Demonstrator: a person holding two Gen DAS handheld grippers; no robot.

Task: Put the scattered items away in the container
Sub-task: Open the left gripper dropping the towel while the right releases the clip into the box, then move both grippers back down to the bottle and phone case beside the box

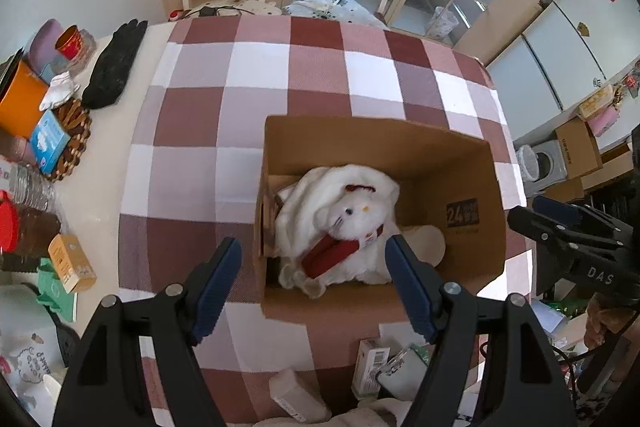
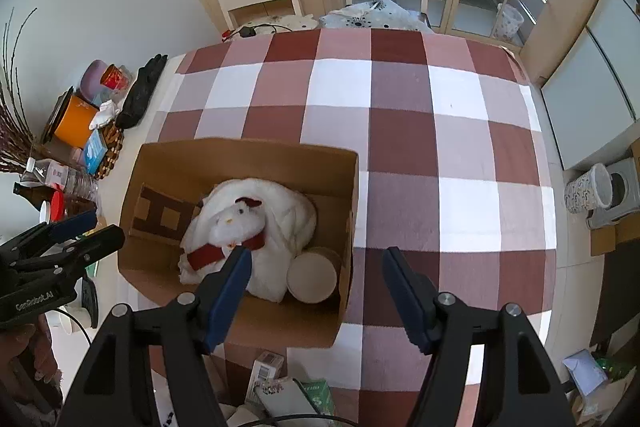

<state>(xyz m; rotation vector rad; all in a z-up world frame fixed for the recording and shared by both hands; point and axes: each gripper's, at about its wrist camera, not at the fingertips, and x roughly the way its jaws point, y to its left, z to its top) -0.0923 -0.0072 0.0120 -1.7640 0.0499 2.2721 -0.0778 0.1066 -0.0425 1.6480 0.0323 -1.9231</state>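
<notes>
Both claws, the left gripper (image 1: 314, 269) and right gripper (image 2: 316, 281), hang spread wide and empty above the brown cardboard box (image 1: 376, 135), where the white plush cat toy (image 1: 344, 223) lies beside a round beige lid (image 2: 312, 277).

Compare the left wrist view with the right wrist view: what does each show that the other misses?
Only the left wrist view shows the printed black label on the cardboard box's inner wall. Only the right wrist view shows the brown H mark inside it and dried branches. Both show the cardboard box holding the white plush toy and round lid on the checked tablecloth.
</notes>
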